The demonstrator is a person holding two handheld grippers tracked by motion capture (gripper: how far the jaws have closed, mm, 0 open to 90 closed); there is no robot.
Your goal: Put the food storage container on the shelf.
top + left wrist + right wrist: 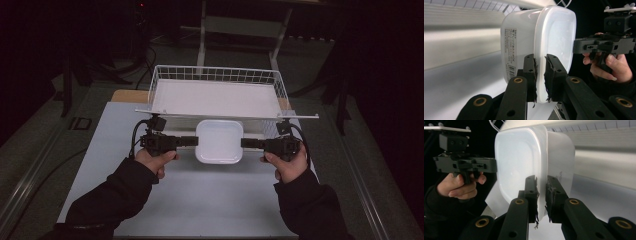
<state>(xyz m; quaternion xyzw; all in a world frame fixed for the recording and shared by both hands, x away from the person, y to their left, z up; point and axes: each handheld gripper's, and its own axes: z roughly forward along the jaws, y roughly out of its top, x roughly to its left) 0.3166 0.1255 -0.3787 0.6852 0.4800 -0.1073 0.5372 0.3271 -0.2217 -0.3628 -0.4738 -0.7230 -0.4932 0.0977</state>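
A white square plastic container (219, 141) with its lid on is held between my two grippers, in front of the wire basket. My left gripper (194, 141) is shut on the rim at its left side, and my right gripper (245, 143) is shut on the rim at its right side. In the left gripper view the jaws pinch the lid's rim of the container (534, 37), whose side bears a printed label; the gripper's pads (532, 72) press on the rim. In the right gripper view the jaws clamp the same rim of the container (524, 157).
A white wire basket (160, 80) with a white floor stands right behind the container. A white board (200, 200) covers the table. Dark floor, cables and a stand's legs lie beyond the table.
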